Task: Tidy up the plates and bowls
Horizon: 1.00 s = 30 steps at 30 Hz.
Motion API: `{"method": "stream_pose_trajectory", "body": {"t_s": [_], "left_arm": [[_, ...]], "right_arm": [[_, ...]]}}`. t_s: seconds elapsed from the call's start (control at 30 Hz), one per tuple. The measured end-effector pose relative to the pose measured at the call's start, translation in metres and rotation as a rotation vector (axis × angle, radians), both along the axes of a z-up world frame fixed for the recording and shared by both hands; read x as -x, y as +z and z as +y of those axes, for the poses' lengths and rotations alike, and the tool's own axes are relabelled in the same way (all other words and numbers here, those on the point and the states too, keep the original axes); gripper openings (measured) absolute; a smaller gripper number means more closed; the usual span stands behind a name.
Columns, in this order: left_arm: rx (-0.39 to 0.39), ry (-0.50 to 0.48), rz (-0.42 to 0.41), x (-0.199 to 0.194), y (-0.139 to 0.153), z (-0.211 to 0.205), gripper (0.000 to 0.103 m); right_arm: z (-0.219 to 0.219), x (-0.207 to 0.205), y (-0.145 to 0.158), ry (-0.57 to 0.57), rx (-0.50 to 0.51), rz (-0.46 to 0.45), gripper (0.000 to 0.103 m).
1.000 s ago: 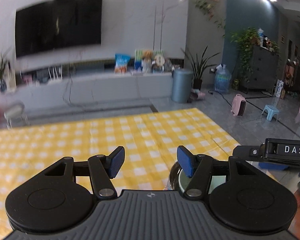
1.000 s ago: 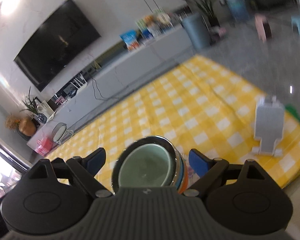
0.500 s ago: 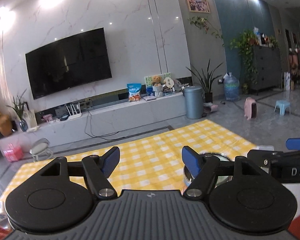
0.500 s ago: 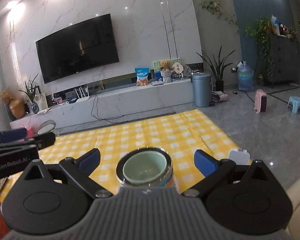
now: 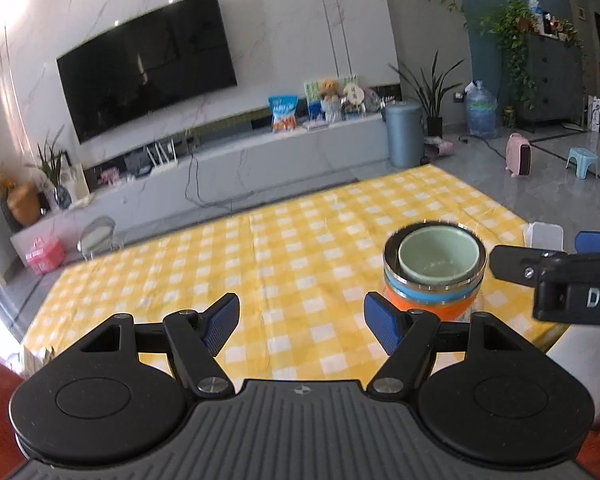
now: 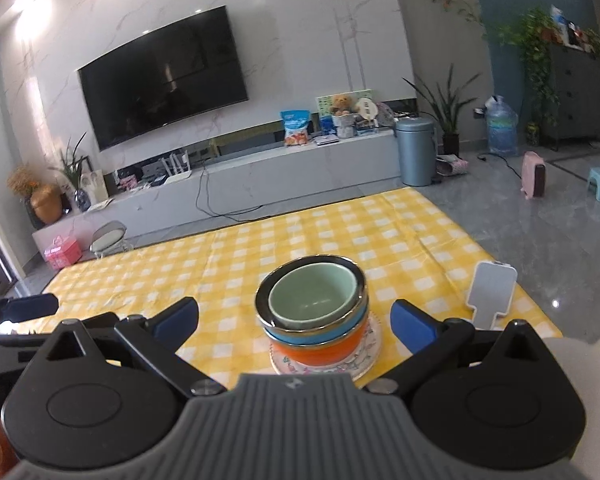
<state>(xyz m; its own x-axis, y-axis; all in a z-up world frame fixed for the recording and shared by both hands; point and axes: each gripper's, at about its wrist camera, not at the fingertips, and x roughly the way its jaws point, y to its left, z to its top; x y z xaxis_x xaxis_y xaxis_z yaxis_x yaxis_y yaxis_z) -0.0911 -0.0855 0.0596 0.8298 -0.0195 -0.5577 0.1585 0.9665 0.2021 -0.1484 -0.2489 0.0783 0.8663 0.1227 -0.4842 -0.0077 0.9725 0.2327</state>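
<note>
**Bowls stacked on a plate, both tongs released**

A stack of bowls sits on the yellow checked cloth (image 6: 300, 240): a green bowl (image 6: 312, 296) nested in a steel-rimmed blue bowl (image 6: 318, 330), which sits in an orange bowl (image 6: 320, 350), all on a floral plate (image 6: 366, 354). In the right wrist view the stack stands at 12 o'clock, just ahead of the right gripper (image 6: 294, 322), whose blue pads (image 6: 414, 324) are spread wide on either side without touching it: released, holding nothing.

In the left wrist view the stack (image 5: 432, 272) lies at about 2 o'clock from the left gripper (image 5: 300, 320), whose pads (image 5: 380, 324) are also apart and grip nothing. The right gripper (image 5: 560, 280) reaches in from 3 o'clock, its black body marked with white letters "DA", the rest cut off by the frame edge.

A white stand (image 6: 492, 292) stands upright on the cloth at 2 o'clock of the stack, near the table's edge. Across the room hangs a TV (image 6: 164, 76); a blue snack bag (image 6: 296, 128) on the cabinet carries print too small to read.
</note>
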Motion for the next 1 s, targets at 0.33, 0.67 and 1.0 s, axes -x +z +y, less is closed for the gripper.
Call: {"method": "stream_pose_trajectory", "body": {"t_s": [0.33, 0.67, 1.0], "left_arm": [[0.030, 0.029, 0.088, -0.012, -0.045, 0.004, 0.082], [0.034, 0.063, 0.121, -0.008, -0.051, 0.019, 0.082], [0.035, 0.060, 0.128, -0.006, -0.050, 0.019, 0.082]], "right_arm": [[0.013, -0.024, -0.045, 0.013, 0.064, 0.156, 0.100], [0.021, -0.034, -0.056, 0.016, 0.141, 0.182, 0.100], [0.020, -0.033, -0.057, 0.018, 0.135, 0.170, 0.100]]}}
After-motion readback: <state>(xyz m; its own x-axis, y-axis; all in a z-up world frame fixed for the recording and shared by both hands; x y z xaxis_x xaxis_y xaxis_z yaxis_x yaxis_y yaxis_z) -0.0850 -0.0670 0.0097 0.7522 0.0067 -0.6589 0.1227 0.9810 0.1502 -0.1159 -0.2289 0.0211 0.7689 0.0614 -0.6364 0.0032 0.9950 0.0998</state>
